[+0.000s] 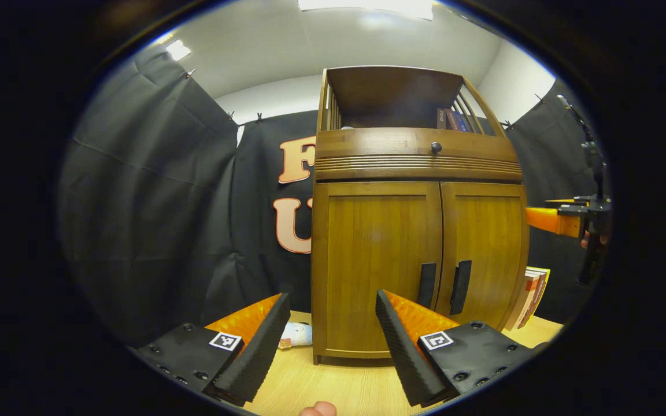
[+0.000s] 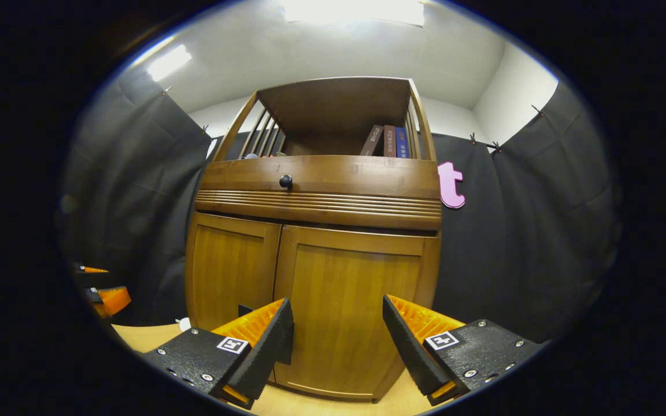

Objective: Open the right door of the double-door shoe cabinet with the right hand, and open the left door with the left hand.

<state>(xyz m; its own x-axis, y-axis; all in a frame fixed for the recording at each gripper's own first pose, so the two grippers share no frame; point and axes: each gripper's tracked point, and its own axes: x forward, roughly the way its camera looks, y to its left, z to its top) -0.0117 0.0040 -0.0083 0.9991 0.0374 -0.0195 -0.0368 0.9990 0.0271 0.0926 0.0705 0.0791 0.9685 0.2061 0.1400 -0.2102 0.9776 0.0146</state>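
Left gripper view: the left gripper [image 1: 330, 341] has its fingers apart and empty, with the shoe cabinet [image 1: 417, 231] ahead, both doors closed, the left handle [image 1: 426, 285] just beyond its right finger. Right gripper view: the right gripper [image 2: 337, 341], fingers spread and empty, faces the closed right door [image 2: 350, 312]. Judging by this, the approach is under way; next, the right handle [image 1: 461, 286] needs catching.

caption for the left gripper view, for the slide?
Open left gripper faces the wooden shoe cabinet, both doors closed, dark handles side by side at the centre seam.
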